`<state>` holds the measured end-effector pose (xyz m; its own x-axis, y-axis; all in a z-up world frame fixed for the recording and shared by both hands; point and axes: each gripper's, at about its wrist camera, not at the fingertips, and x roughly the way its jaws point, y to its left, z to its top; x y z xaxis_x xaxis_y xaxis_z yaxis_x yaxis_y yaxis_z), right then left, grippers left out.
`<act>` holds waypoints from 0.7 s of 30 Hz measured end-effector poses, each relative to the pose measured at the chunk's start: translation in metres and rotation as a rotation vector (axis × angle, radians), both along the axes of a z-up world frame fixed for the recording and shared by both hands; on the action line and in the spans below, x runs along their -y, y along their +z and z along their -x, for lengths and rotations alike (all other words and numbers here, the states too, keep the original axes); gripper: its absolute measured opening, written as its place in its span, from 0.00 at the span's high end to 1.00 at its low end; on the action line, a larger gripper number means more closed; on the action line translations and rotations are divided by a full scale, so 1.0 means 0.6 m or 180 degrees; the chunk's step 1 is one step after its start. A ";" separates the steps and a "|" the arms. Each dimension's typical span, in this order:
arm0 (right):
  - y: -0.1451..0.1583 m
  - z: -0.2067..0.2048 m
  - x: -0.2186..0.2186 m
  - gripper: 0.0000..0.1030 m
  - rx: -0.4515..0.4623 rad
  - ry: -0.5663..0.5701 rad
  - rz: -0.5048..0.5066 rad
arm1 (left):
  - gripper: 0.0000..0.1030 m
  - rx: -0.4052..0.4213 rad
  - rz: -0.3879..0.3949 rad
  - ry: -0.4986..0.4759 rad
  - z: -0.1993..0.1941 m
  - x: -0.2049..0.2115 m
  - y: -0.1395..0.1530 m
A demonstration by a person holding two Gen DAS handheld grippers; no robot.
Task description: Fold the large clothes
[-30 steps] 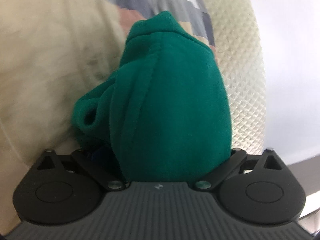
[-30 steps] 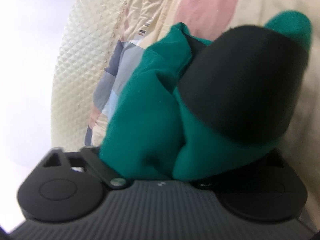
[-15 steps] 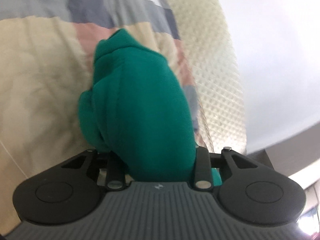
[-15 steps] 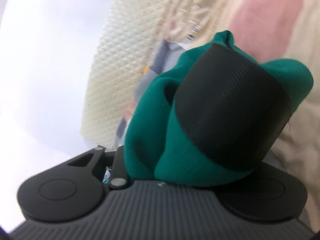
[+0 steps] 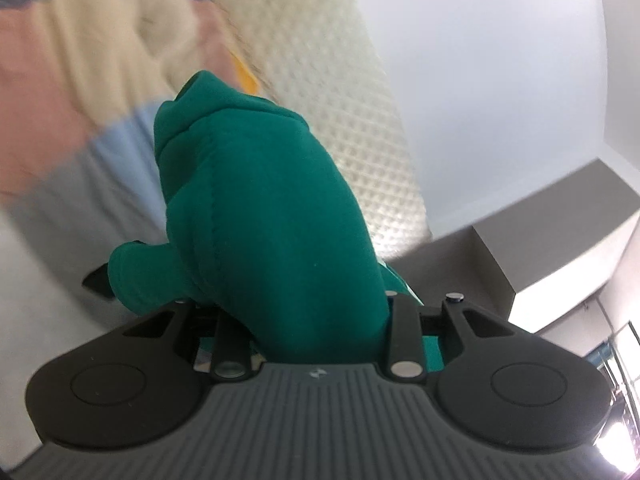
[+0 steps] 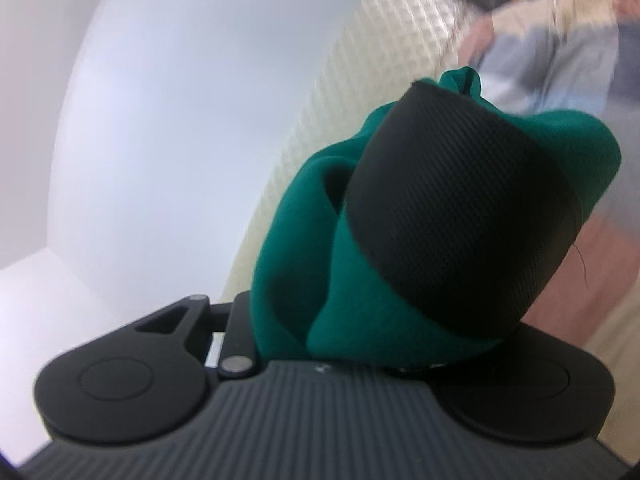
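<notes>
The green garment (image 5: 272,216) is bunched up between the fingers of both my claws. In the left wrist view it fills the middle of the picture, a thick fold with a stitched seam running down it, and my left claw (image 5: 304,320) is pinching it: the cloth swells out over the fingers and hides them, so I see only the linkage bars pulled in close on either side. A smaller lump of the same cloth bulges out at the lower left.

In the right wrist view the garment (image 6: 292,264) wraps round my right claw (image 6: 360,280) too, which is clamped on it. One broad black textured finger (image 6: 460,220) lies on top of the cloth; the other is buried under the folds.

Behind the garment lies a bed with a patchwork cover (image 5: 60,92) in pink, cream, pale blue and grey, blurred. Beside it runs a cream quilted headboard (image 5: 340,92) with a diamond pattern, and past that a plain white wall (image 5: 500,80).

I can read no label, brand or writing on the garment or on anything else.
</notes>
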<state>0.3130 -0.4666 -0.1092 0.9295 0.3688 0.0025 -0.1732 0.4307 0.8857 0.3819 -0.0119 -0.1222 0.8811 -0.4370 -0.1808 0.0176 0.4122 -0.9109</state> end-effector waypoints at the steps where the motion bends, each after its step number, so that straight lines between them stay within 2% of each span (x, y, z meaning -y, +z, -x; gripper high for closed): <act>1: 0.008 -0.004 0.024 0.67 0.0016 -0.0052 0.0000 | 0.64 0.0004 -0.0001 -0.0042 -0.024 0.026 0.003; 5: 0.014 -0.039 0.104 0.67 0.0014 -0.0251 0.0003 | 0.64 -0.0040 -0.0111 -0.0185 -0.114 0.123 -0.001; 8: -0.014 -0.062 0.157 0.67 -0.0094 -0.0391 -0.0001 | 0.64 -0.0156 -0.0179 -0.0283 -0.165 0.180 -0.030; 14: -0.108 -0.084 0.209 0.67 -0.0344 -0.0566 -0.0061 | 0.64 -0.0481 -0.0369 -0.0441 -0.231 0.241 -0.113; 17: -0.163 -0.074 0.219 0.67 -0.0459 -0.0589 -0.0112 | 0.64 -0.0461 -0.0521 -0.0505 -0.244 0.254 -0.142; 21: -0.242 -0.037 0.227 0.67 -0.0554 -0.0638 -0.0304 | 0.64 -0.0278 -0.0878 -0.0563 -0.256 0.270 -0.166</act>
